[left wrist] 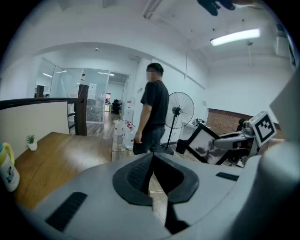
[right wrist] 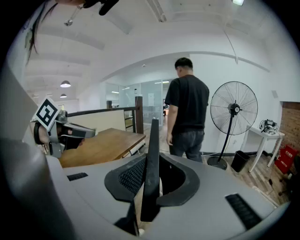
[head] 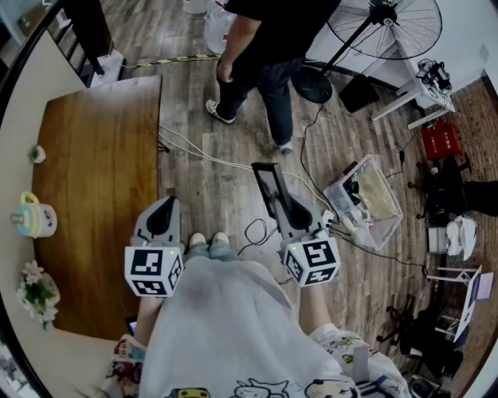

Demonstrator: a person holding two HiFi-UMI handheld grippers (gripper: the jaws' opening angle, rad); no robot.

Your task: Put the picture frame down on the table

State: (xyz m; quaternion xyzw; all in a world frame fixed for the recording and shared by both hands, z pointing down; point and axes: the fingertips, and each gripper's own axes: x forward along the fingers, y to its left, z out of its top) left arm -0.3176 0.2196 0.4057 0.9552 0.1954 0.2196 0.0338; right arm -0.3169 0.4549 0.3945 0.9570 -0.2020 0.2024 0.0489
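The right gripper (right wrist: 149, 185) pinches the picture frame (right wrist: 152, 159) at its lower edge. The black frame stands upright and edge-on between the fingers (right wrist: 130, 177), rising well past their tips. From the head view the frame (head: 272, 189) points forward over the wooden floor (head: 210, 190). It is to the right of the tabletop (head: 101, 179) and apart from it.

The left gripper (left wrist: 151, 165) has its fingers (left wrist: 137, 172) pressed together with nothing between them, and it sits just over the tabletop's near right edge (head: 161, 219).

The brown wooden tabletop carries a white mug with a yellow handle (head: 34, 218), a small bunch of flowers (head: 35, 291) and a tiny potted plant (head: 36, 154), all along its far left side.

Cables (head: 204, 153) trail across the floor, and a clear plastic bin (head: 366, 200) lies to the right. Farther off, a person in a black shirt (head: 261, 58) stands with their back to the grippers, beside a pedestal fan (head: 387, 22). A glass partition (left wrist: 93, 96) shows at the back of the room.
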